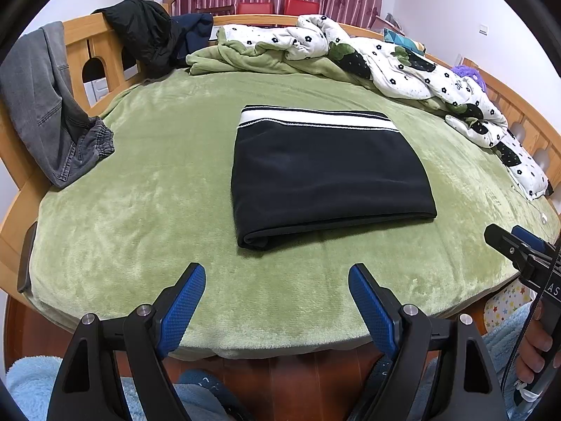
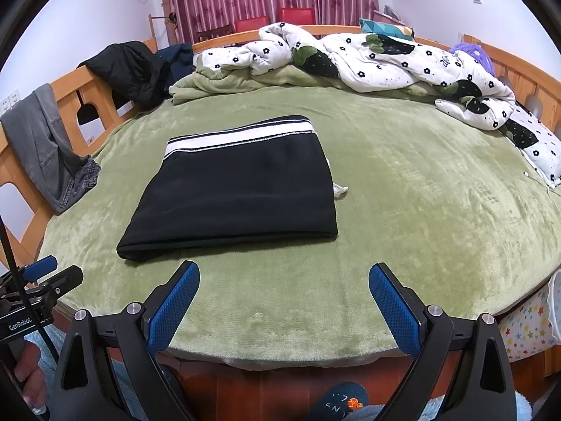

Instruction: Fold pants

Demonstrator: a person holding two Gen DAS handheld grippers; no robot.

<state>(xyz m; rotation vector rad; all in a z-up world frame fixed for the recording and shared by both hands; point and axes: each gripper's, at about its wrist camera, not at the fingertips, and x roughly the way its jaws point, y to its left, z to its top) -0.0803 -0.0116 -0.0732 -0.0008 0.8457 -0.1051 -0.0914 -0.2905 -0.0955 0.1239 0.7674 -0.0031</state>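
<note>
Black pants [image 1: 329,172], folded into a flat rectangle, are laid on the green blanket [image 1: 140,210], ahead of and apart from both grippers; the left gripper [image 1: 277,280] and right gripper [image 2: 284,280] are held spread wide, with nothing gripped

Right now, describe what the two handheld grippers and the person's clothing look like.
Both the left gripper and the right gripper have black frames, silver bolts and blue textured pads on the fingers. One handle reads GenRobot, with a black cable alongside. The person wears light blue fleece.
</note>
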